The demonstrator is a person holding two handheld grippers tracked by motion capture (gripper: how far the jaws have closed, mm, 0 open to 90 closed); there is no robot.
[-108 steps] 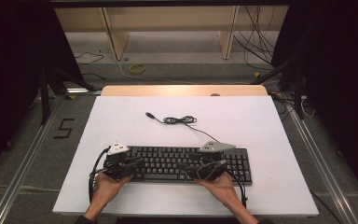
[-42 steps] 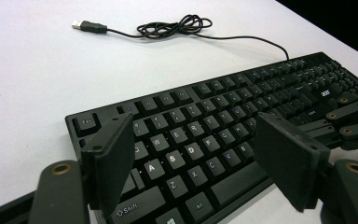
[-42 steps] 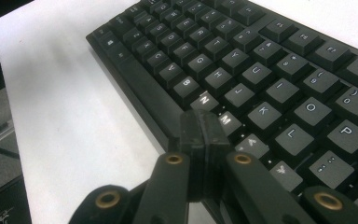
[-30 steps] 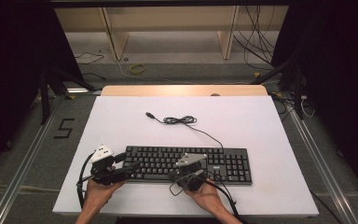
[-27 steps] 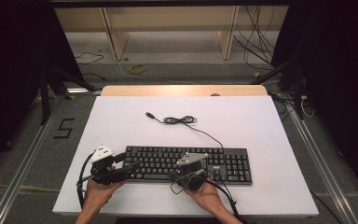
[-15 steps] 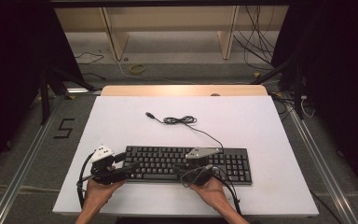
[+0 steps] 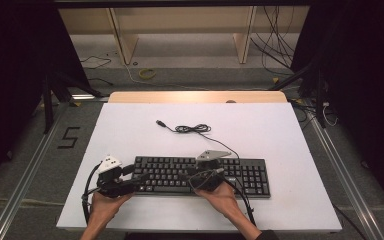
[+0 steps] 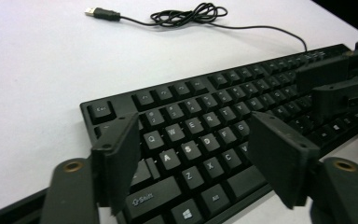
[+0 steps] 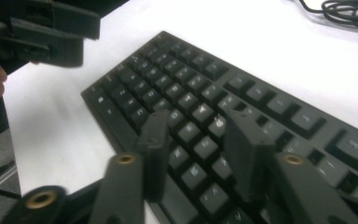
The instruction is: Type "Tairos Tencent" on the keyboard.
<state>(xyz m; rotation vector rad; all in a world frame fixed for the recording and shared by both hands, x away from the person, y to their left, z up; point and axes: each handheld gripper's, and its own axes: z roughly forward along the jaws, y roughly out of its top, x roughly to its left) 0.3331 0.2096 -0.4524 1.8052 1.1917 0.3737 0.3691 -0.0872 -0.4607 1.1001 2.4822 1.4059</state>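
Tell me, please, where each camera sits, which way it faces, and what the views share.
High view: above the person's side, looking forward and down on the table; forearms, left gripper, right gripper.
Left gripper view: on that gripper, along its open jaws over the keyboard.
Right gripper view: along its parted jaws, across the keys.
Shared: keyboard and coiled cable.

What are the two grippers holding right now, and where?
Nothing. The left gripper and right gripper hang open-jawed over the keyboard, without gripping it.
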